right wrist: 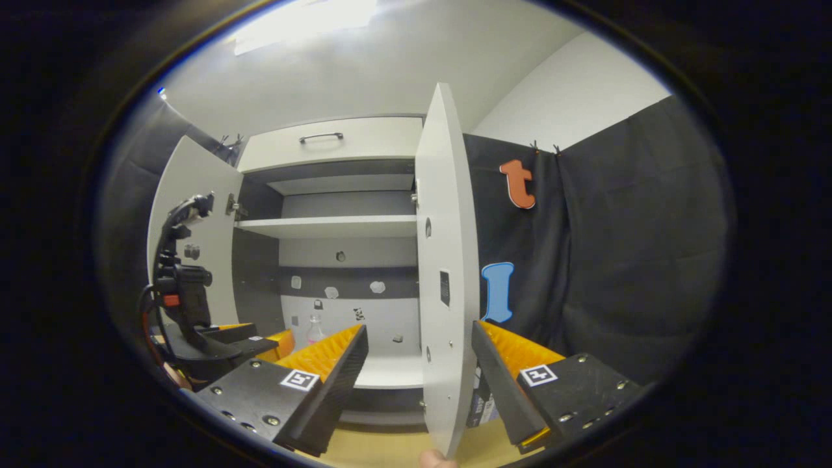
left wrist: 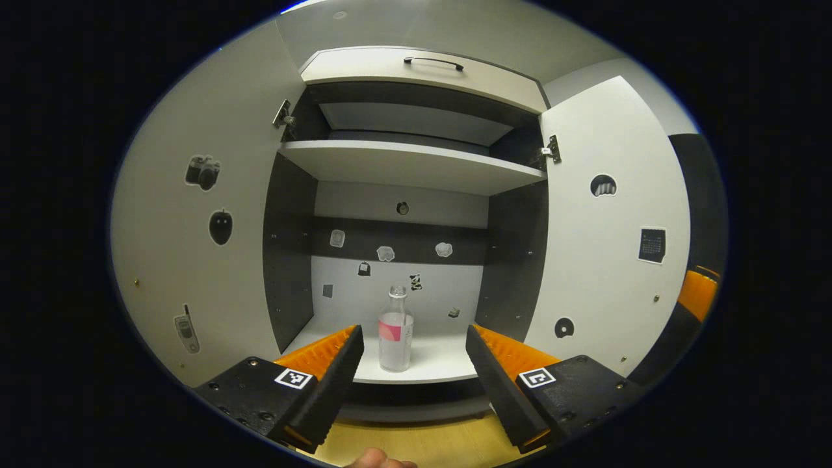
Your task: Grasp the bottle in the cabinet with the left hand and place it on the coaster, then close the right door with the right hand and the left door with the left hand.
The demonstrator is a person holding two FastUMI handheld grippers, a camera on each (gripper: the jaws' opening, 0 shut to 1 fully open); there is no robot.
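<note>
Bottle (left wrist: 396, 330) standing upright at lower centre of the left gripper view, on the cabinet's bottom shelf (left wrist: 429, 364), near the front edge. Left gripper (left wrist: 412, 351) hovering short of it, fingers spread wide, touching nothing. Left door (left wrist: 195, 214) and right door (left wrist: 604, 227) hanging open at either side. Right gripper (right wrist: 419, 357) in the right gripper view spreading its fingers to either side of the right door's edge (right wrist: 442, 292), not pressing it.
</note>
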